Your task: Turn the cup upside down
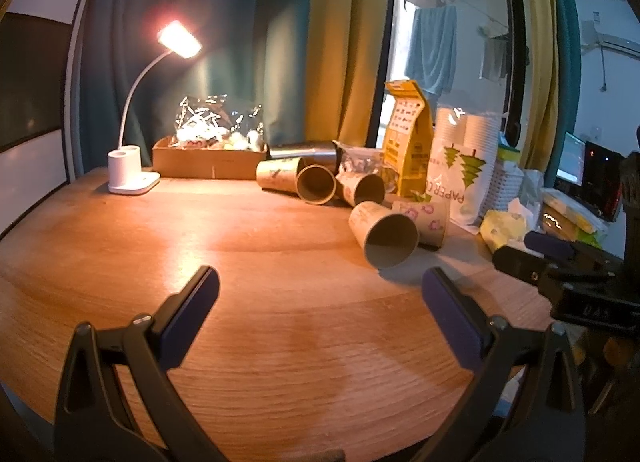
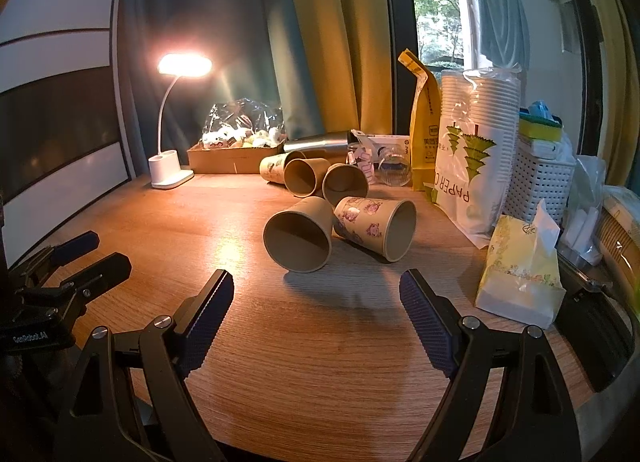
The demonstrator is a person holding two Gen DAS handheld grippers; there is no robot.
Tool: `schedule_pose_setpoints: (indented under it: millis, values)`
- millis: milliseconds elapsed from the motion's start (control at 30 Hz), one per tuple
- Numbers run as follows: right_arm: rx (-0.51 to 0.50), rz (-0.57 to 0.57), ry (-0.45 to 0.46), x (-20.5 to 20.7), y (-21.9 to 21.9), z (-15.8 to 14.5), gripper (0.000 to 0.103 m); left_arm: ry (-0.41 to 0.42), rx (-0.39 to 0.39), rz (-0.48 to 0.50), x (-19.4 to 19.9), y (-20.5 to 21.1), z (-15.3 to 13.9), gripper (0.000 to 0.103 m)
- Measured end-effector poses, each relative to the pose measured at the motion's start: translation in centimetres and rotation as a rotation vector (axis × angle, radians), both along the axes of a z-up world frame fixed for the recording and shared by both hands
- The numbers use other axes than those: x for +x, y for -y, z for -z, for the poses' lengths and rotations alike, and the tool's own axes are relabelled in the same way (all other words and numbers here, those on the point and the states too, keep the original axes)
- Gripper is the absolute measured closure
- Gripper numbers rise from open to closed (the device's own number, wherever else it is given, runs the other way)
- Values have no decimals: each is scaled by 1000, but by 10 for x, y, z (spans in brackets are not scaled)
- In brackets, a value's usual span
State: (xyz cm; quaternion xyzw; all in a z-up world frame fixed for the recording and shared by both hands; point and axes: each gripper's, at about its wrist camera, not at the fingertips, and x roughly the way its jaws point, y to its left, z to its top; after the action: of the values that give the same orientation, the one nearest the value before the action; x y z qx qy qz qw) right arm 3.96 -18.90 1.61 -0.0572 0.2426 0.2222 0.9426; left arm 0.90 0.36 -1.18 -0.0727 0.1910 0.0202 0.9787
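Note:
Several brown paper cups lie on their sides on the wooden table (image 1: 260, 334). The nearest cup (image 1: 384, 234) (image 2: 300, 236) points its open mouth toward me. A cup with pink pig prints (image 2: 374, 226) (image 1: 424, 220) lies right beside it. More cups (image 2: 312, 178) (image 1: 316, 182) lie behind. My left gripper (image 1: 320, 286) is open and empty, hovering over bare table left of the nearest cup. My right gripper (image 2: 316, 290) is open and empty, just short of the nearest cup. Each gripper shows at the edge of the other's view.
A lit white desk lamp (image 2: 176, 110) and a cardboard box (image 2: 232, 158) stand at the back. A yellow bag (image 2: 424, 122), a bag of stacked white paper cups (image 2: 476, 134), a white basket (image 2: 540, 178) and a tissue pack (image 2: 520, 266) crowd the right side.

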Motion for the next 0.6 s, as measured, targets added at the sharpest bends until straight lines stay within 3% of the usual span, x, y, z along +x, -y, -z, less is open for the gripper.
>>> schedule_pose_setpoints:
  millis: [600]
  values:
    - [1,0,-10,0,-2,1,16,-4,-1,1,2,2,-1,1]
